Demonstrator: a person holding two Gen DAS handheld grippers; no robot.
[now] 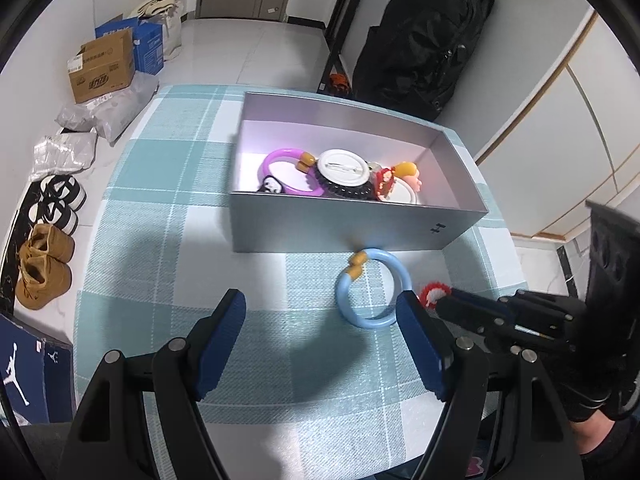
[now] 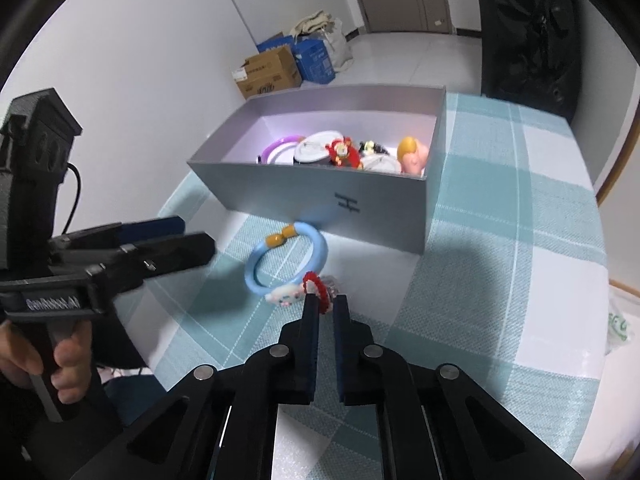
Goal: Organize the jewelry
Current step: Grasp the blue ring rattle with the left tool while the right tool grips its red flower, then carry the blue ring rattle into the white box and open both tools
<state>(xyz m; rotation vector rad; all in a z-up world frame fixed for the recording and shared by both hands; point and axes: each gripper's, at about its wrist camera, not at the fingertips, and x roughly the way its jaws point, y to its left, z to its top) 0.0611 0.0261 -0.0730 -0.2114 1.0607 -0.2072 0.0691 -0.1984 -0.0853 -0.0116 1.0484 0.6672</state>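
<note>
Nearest in the left wrist view, the left gripper hangs over the teal-and-white checked tablecloth with its blue-padded jaws standing well apart and nothing between them. Just beyond its right finger lies the light blue ring bracelet with amber beads, flat on the cloth and close to the front wall of the open grey cardboard box. Inside that box sit a purple ring bracelet, a round white pin badge and a small yellow-haired figure. From the right edge the right gripper reaches in, its tips at a small red-and-white frilled charm beside the blue bracelet.

Closest in the right wrist view, the right gripper has its jaws drawn together, clamped on the red-and-white frilled charm. A small white cartoon figure lies just left of the charm, touching the blue bracelet. The grey box stands behind. At left, a hand holds the left gripper, jaws parted.
</note>
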